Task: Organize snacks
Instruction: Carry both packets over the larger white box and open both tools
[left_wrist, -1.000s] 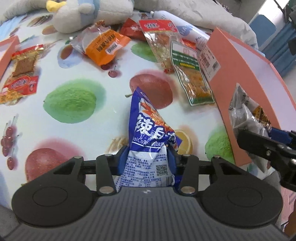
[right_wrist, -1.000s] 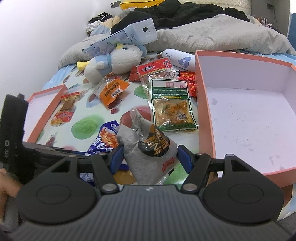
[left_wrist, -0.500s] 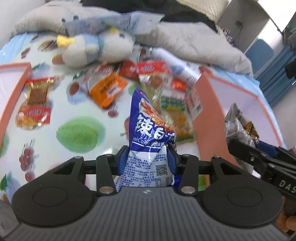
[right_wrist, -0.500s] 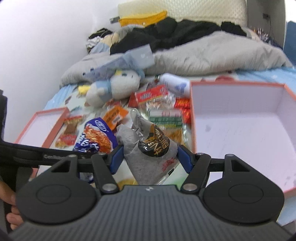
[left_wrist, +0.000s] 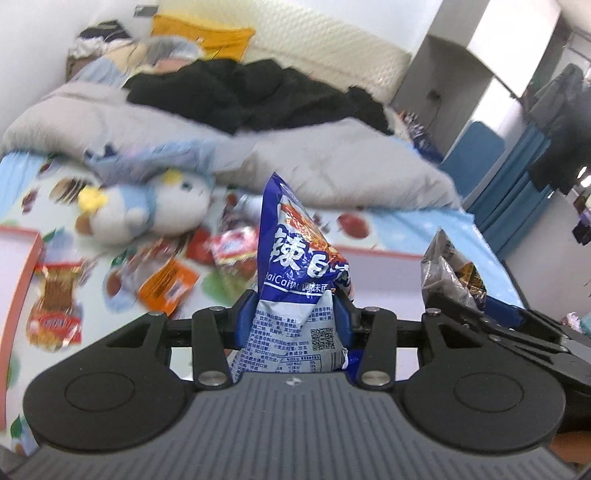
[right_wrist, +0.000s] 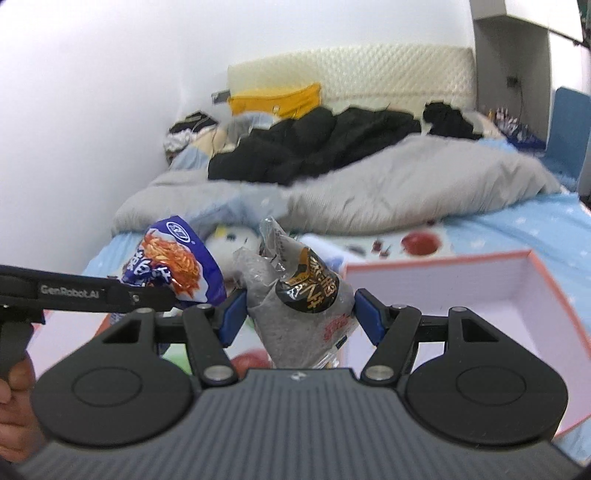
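My left gripper (left_wrist: 293, 314) is shut on a blue snack bag (left_wrist: 301, 266) that stands up between its blue pads, lifted above the bed. My right gripper (right_wrist: 299, 314) is shut on a grey snack bag (right_wrist: 295, 306) with a black and gold label. In the left wrist view the grey bag (left_wrist: 447, 273) and the right gripper show at the right edge. The right wrist view has the blue bag (right_wrist: 173, 266) and the left gripper's side at left. Several more snack packets (left_wrist: 166, 284) lie on the fruit-print sheet below.
A pink-edged white box (right_wrist: 480, 291) lies open at the right; another pink-edged tray (left_wrist: 18, 266) sits at the left with a red packet (left_wrist: 55, 310) beside it. A plush toy (left_wrist: 144, 206), a grey blanket (right_wrist: 369, 192) and dark clothes lie behind. A hand (right_wrist: 14, 406) grips the left handle.
Both grippers have risen with their bags and tilted up, so the bed's far end and the wall now fill the views. The grips have not changed.
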